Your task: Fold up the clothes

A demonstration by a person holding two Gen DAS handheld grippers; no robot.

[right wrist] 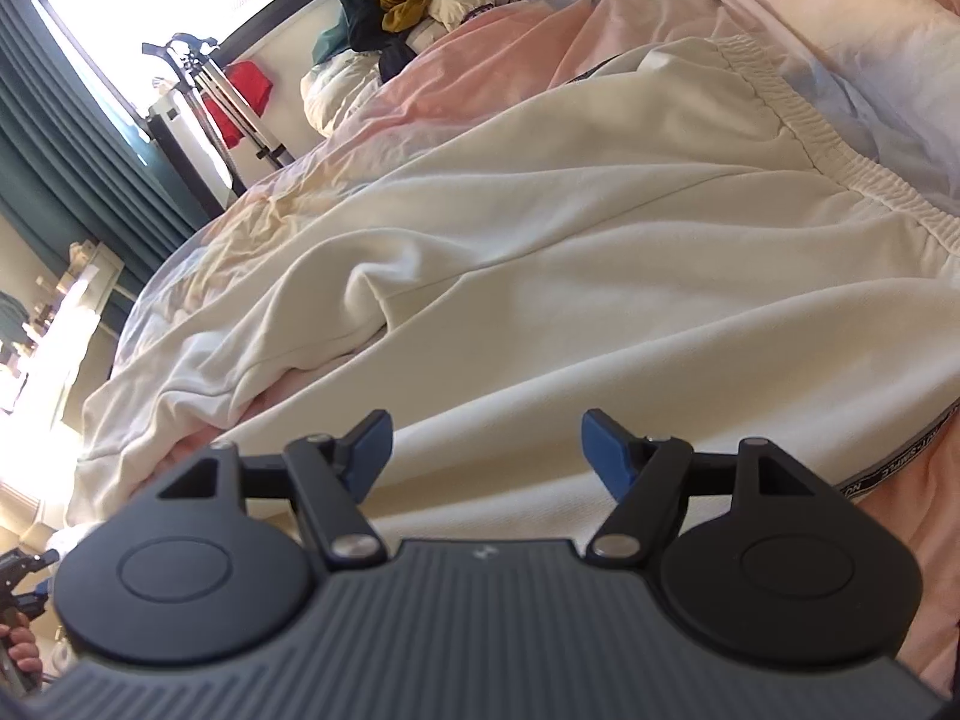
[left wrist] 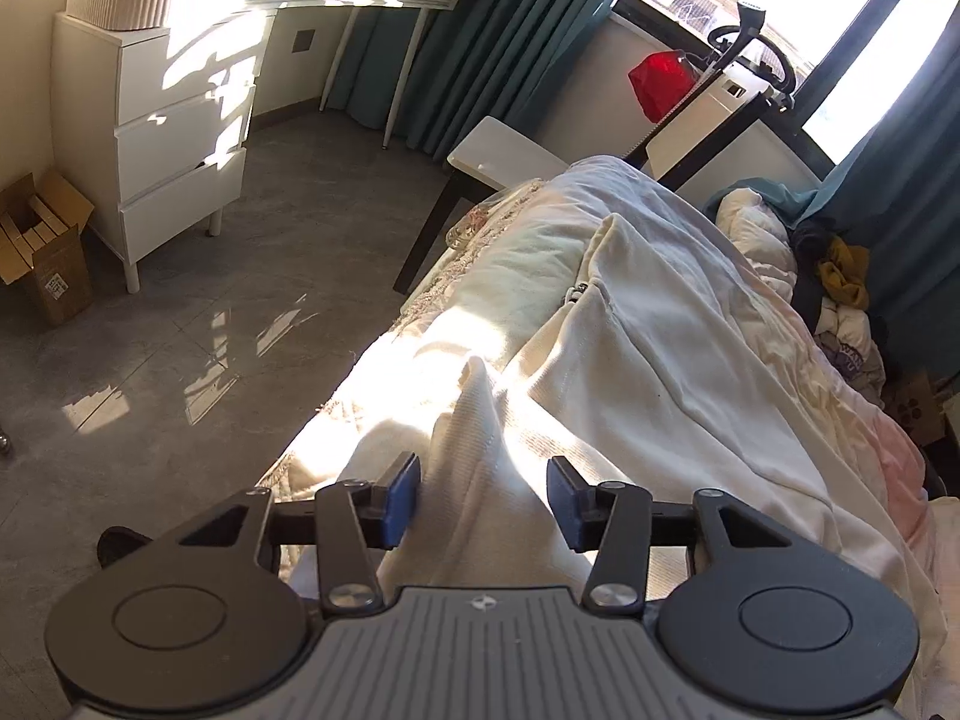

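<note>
Cream trousers [right wrist: 540, 276] spread flat on the bed [right wrist: 480, 48], elastic waistband far right. Left claw [left wrist: 483, 501] tilted down over 1 raised cream fold, pads apart, not pressing. Right claw [right wrist: 486, 456] tilted down, wide, nothing gripped. Beyond: grey floor [left wrist: 180, 330], white drawers [left wrist: 174, 138], teal curtains [left wrist: 498, 18].

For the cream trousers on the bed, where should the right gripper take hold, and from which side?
Grip the elastic waistband of the trousers, probably at its outer edge, coming in low from the near side with the right gripper. The gathered band is a thick, raised rim at the garment's end, easier to pinch than the flat cloth under the open jaws.
</note>
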